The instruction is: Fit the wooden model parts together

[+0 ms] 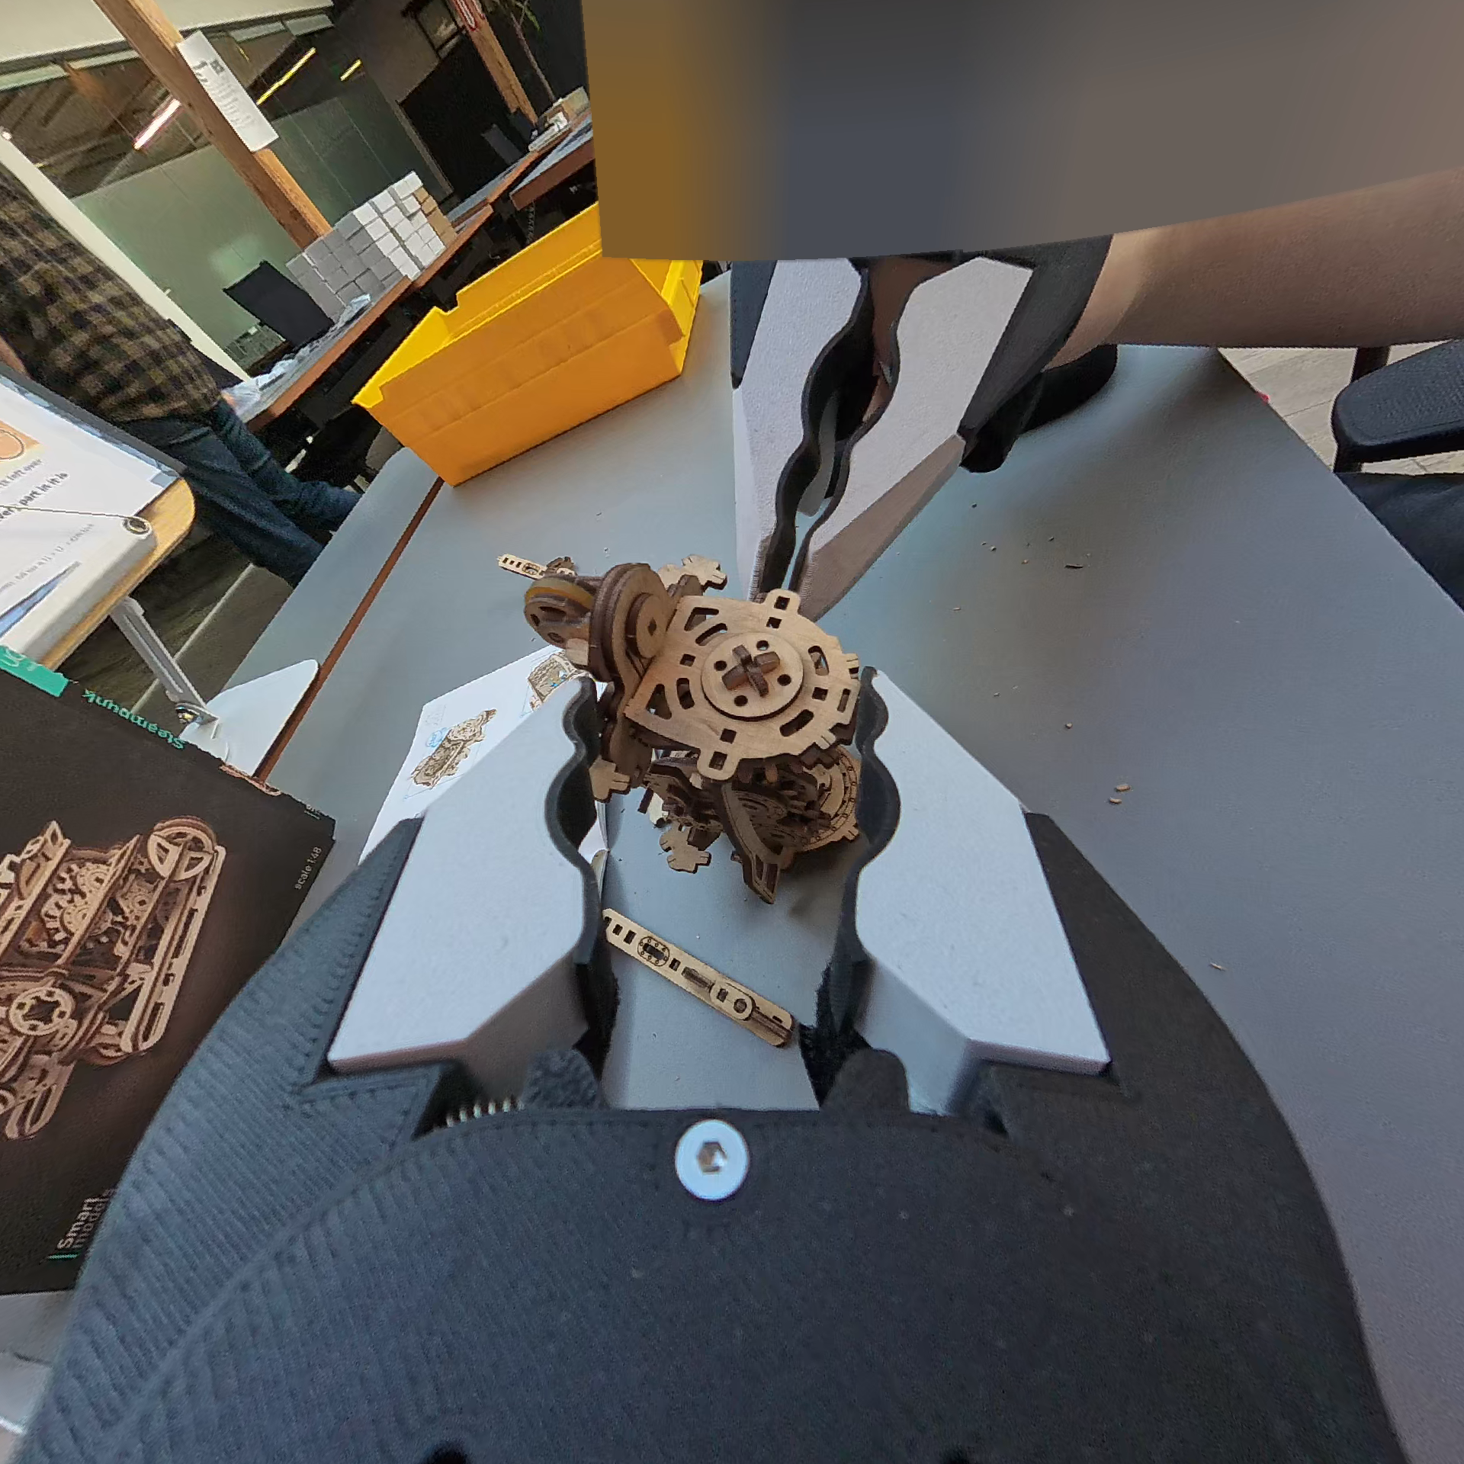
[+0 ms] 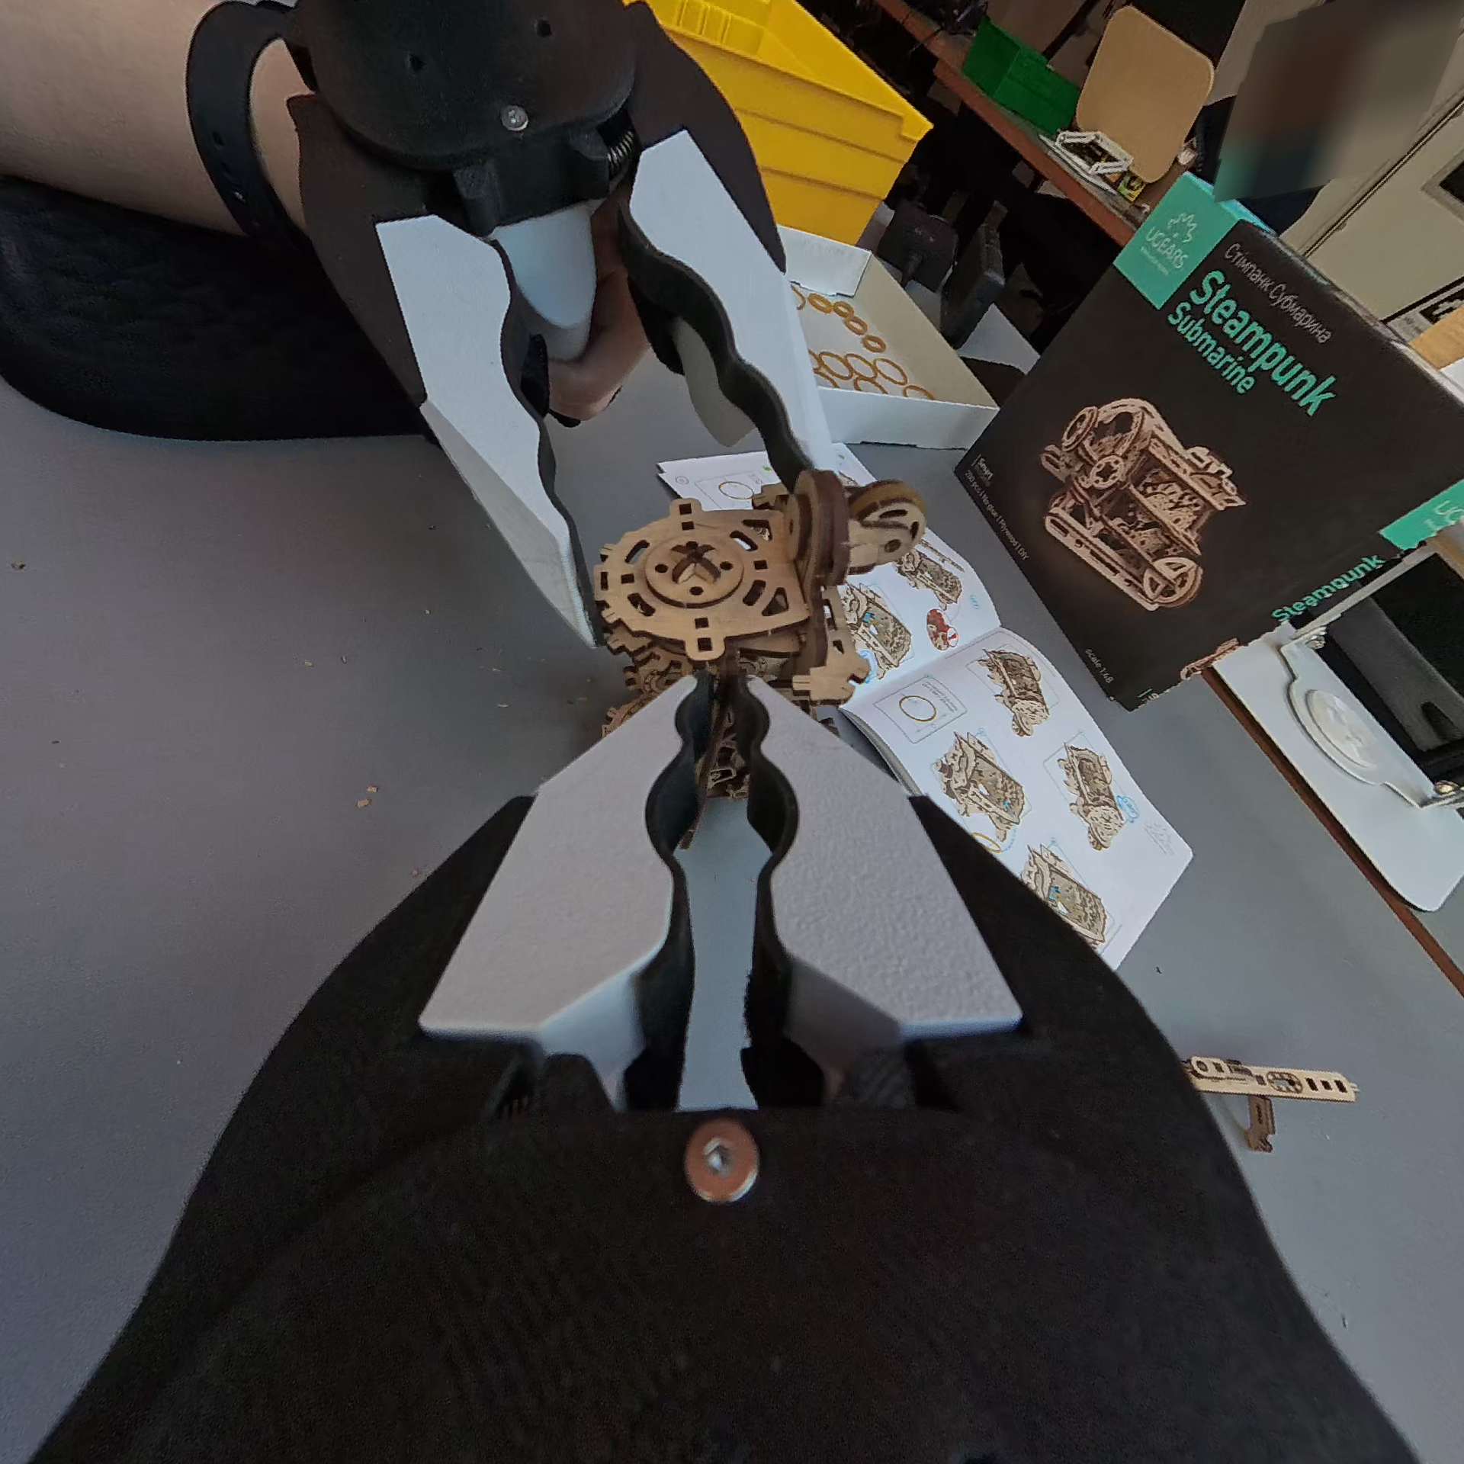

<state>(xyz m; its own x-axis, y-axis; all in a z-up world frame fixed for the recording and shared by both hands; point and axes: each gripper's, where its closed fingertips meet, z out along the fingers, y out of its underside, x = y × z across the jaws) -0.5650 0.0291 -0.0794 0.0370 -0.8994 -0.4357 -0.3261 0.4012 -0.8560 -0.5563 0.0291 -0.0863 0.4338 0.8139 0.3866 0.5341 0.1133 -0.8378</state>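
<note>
Steadiness is mattering most here: the left gripper (image 1: 725,745) is clamping the wooden model (image 1: 733,713) between its fingertips, tilted above the bench (image 1: 1109,713), while the right gripper (image 2: 721,697) is pinching the model's far edge, its fingers nearly pressed together. Ideally the left is bracing firmly as the right is pressing squarely, since the thin plywood tabs look liable to snap.

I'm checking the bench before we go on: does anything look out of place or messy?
Small wood crumbs are scattered over the grey table, and a loose slotted wooden strip lies flat, apart from the wooden model.
</note>
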